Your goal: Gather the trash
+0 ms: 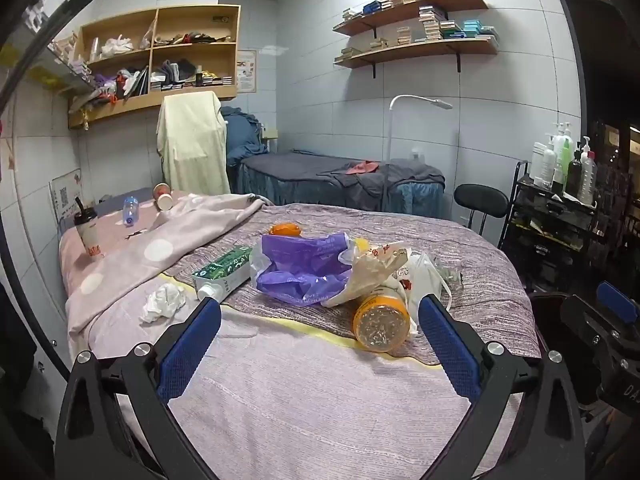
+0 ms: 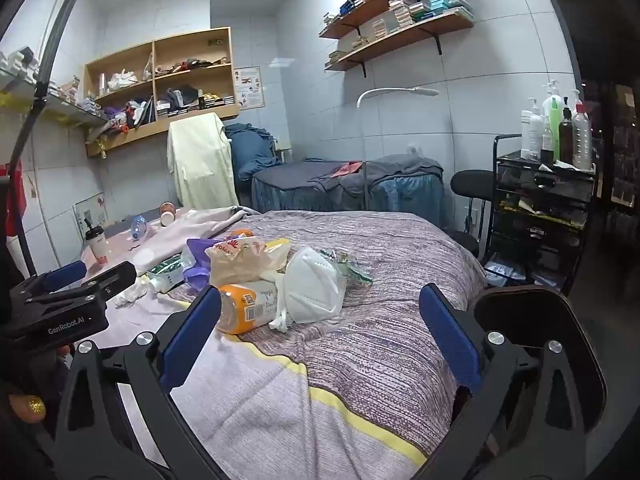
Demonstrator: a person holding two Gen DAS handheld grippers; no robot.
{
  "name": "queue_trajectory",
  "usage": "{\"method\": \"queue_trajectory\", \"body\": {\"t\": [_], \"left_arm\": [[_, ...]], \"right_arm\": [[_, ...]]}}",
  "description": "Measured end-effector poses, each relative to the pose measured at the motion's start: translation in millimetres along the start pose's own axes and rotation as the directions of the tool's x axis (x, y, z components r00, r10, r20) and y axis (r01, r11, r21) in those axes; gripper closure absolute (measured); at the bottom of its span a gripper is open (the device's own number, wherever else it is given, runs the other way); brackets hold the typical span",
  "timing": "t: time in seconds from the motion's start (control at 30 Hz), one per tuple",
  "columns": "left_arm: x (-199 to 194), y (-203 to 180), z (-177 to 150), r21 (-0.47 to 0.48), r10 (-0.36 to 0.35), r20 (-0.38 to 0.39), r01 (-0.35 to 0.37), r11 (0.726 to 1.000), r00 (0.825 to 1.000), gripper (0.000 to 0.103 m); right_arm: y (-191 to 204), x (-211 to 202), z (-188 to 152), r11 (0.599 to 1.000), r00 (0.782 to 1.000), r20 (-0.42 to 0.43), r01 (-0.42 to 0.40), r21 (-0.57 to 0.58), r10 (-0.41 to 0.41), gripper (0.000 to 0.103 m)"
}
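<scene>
Left wrist view, left gripper (image 1: 319, 318): jaws spread wide, nothing between the blue pads; held above the bed (image 1: 304, 408), pointing at the litter
Left wrist view, trash: clustered mid-bed on the striped purple cover; orange-labelled bottle (image 1: 382, 326) lying on its side, base toward the camera, nearest the gripper; purple bag (image 1: 304, 266) behind it; crumpled paper bag (image 1: 372, 270) with red handwriting, illegible; green-and-white carton (image 1: 224, 274) to the left, print unreadable; crumpled tissue (image 1: 164, 302) nearer the bed edge
Left wrist view, far end: lidded cup with straw (image 1: 89, 234) standing, red marking illegible; clear bottle (image 1: 130, 210) and paper cup (image 1: 163, 197) lying down
Right wrist view, right gripper (image 2: 319, 318): jaws released, empty; above the bed
Right wrist view, trash: white face mask (image 2: 316, 286) just beside the orange-labelled bottle, whose barcode shows; paper bag bears red printed lettering, partly hidden
Right wrist view, left gripper: at the left edge, body marked "GenRobot.AI"; a fingernail with gold glitter below it
</scene>
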State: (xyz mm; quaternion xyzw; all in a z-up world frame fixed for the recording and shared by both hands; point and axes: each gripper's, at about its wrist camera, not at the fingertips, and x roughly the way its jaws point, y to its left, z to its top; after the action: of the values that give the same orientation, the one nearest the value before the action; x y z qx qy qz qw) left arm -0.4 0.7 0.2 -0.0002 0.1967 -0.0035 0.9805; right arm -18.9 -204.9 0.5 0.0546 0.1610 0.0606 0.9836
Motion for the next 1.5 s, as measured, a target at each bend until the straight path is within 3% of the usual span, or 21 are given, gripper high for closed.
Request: {"method": "queue_trajectory", "body": {"t": [0.43,1.5], "left_arm": [[-3.8,-0.4,2.0,0.015,0.001,0.002,-0.001,1.000,1.000,0.006],[-0.2,-9.0,-2.8,0.033,0.002,0.003,-0.002,0.999,1.000,0.006]], "right_arm": [[-7.8,-5.2,1.8,0.999,0.999,0.021,-0.036,0.026,0.036,0.005],[-7.3,-7.2,1.4,0.999,0.999,0.027,-0.027,0.022,0.026,0.005]]}}
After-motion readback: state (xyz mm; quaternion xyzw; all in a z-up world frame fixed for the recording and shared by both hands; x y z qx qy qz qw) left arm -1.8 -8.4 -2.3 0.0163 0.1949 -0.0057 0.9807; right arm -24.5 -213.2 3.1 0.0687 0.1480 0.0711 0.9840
